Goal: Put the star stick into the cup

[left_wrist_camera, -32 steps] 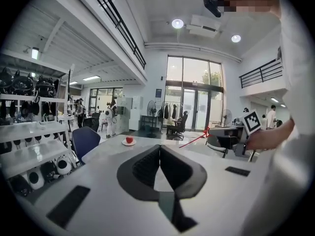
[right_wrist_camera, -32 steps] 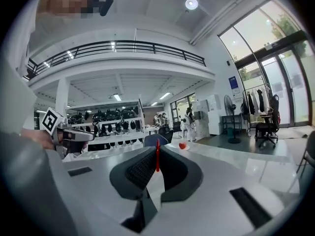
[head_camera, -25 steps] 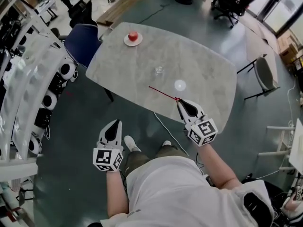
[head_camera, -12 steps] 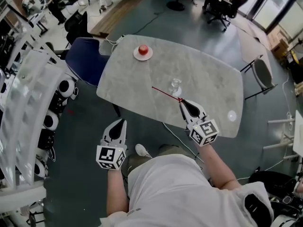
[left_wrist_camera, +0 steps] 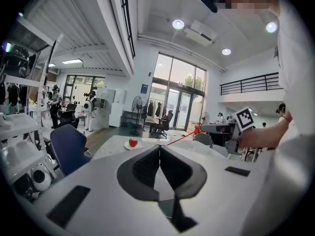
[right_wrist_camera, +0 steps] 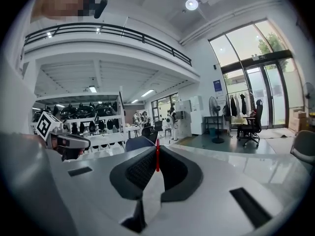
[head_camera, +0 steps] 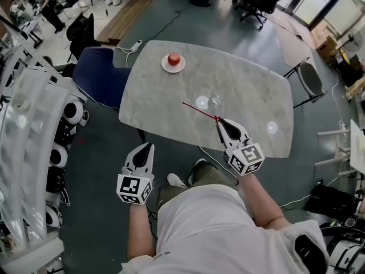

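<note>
While the head view looks down, the right gripper (head_camera: 219,121) pinches the red star stick (head_camera: 199,111) above the marble table (head_camera: 251,90), just beside the clear cup (head_camera: 217,100) and outside it. The white plate (head_camera: 165,67) holds 1 apple (head_camera: 174,59). The left gripper (head_camera: 150,145) hangs off the table's near edge.

In the left gripper view, its 2 jaws are pressed together on nothing.

In the right gripper view, both jaws clamp the stick's end.
</note>
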A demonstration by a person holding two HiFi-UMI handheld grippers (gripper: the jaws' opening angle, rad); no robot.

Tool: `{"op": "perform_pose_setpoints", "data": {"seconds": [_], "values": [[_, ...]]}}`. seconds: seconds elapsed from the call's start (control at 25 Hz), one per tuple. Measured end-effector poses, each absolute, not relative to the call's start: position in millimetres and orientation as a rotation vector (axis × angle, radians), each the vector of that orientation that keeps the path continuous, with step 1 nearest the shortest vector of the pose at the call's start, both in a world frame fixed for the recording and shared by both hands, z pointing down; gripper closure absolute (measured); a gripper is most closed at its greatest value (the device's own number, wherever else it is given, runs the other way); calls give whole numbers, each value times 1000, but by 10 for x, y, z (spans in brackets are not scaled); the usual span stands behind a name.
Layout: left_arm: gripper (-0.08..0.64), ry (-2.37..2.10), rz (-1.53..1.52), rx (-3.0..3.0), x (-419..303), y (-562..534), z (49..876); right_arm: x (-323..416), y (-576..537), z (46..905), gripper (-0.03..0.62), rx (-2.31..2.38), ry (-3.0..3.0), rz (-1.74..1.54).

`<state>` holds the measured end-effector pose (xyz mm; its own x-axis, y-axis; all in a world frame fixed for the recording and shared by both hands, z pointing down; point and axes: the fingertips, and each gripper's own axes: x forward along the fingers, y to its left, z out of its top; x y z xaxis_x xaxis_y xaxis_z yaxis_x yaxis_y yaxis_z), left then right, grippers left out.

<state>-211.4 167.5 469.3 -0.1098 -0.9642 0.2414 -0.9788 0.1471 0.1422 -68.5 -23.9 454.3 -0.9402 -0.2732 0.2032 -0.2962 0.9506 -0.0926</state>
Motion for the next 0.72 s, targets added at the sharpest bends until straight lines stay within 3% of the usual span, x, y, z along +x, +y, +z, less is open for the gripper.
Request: {"op": "perform_pose_setpoints", "data": {"seconds": [0.72], "values": [[558,-1873,179,2089,-2184,-75,4825,-329,-1702,4732,566,768,-2825,269]]}}
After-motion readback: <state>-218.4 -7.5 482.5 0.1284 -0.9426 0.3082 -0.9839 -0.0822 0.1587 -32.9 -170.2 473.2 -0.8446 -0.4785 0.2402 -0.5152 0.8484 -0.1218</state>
